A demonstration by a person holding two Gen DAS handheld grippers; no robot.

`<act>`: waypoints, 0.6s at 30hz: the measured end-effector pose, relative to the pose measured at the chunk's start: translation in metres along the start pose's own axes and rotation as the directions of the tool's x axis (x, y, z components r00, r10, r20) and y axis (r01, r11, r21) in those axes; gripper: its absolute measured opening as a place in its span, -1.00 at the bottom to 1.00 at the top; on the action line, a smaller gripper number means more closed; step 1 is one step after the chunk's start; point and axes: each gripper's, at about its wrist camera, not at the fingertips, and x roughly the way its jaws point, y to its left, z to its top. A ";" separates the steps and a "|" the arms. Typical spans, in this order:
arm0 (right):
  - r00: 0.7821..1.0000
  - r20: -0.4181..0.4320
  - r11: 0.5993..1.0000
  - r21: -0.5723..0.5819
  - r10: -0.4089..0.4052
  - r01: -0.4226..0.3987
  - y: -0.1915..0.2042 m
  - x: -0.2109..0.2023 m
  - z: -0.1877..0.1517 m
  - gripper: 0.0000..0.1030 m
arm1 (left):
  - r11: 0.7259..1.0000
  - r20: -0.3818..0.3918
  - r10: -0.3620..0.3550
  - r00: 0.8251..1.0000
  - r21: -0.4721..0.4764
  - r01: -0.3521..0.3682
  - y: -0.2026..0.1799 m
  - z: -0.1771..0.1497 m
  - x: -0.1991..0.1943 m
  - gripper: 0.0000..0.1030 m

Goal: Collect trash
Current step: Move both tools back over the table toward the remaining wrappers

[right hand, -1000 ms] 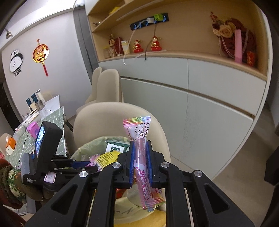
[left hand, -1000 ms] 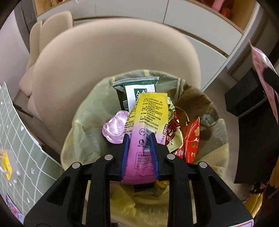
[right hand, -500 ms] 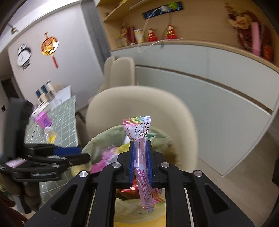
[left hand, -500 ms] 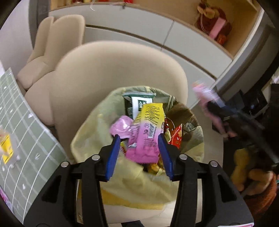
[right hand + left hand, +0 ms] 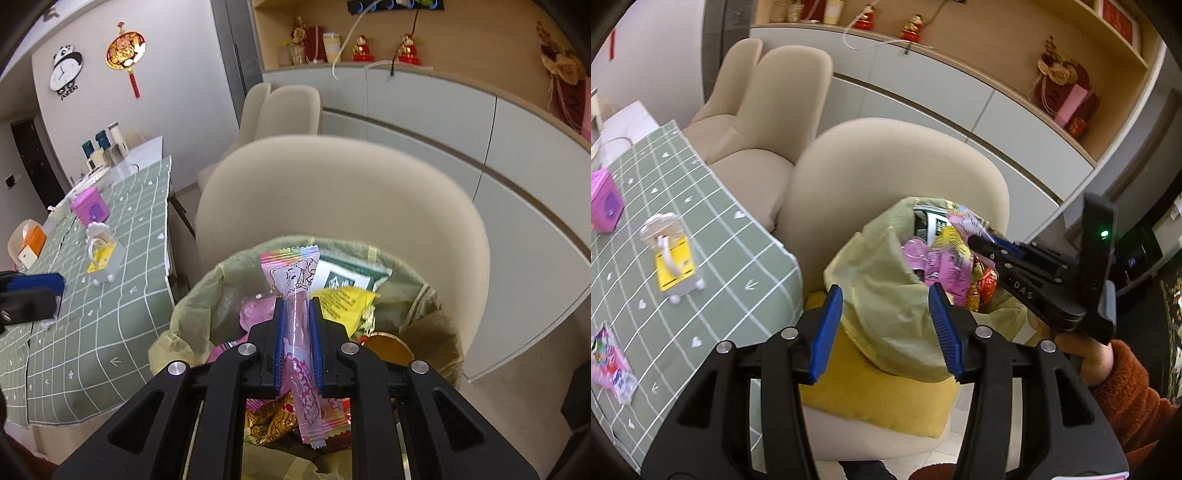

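Both tongs are black plastic frames with triangular cutouts, silver screws and ribbed blue pads (image 5: 827, 328). The right tongs (image 5: 975, 242) carry white "DAS" lettering; the hand (image 5: 1086, 354) wears a fuzzy rust-orange sleeve (image 5: 1126, 391).

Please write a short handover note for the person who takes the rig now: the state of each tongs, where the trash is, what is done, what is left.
Left tongs: open, empty, near the table edge beside the trash bag.
Right tongs: shut on a pink candy wrapper, held over the bag's mouth.
Done: several wrappers lie in the bag, including a yellow-pink packet.
Left: open the right tongs to drop the wrapper. A pink wrapper lies on the green tablecloth and probably goes in next.
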 end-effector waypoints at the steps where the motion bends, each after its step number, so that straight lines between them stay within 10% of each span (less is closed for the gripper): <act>1: 1.000 -0.018 1.000 0.011 0.000 0.000 -0.001 0.004 -0.004 -0.74 | 1.000 0.003 0.003 1.000 -0.007 -0.003 0.003 -0.002 -0.001 -0.10; 18: 0.997 0.047 0.996 0.063 -0.059 0.056 0.010 -0.030 -0.010 -0.23 | 0.987 0.035 0.121 0.992 -0.109 -0.117 0.088 -0.034 -0.038 -0.02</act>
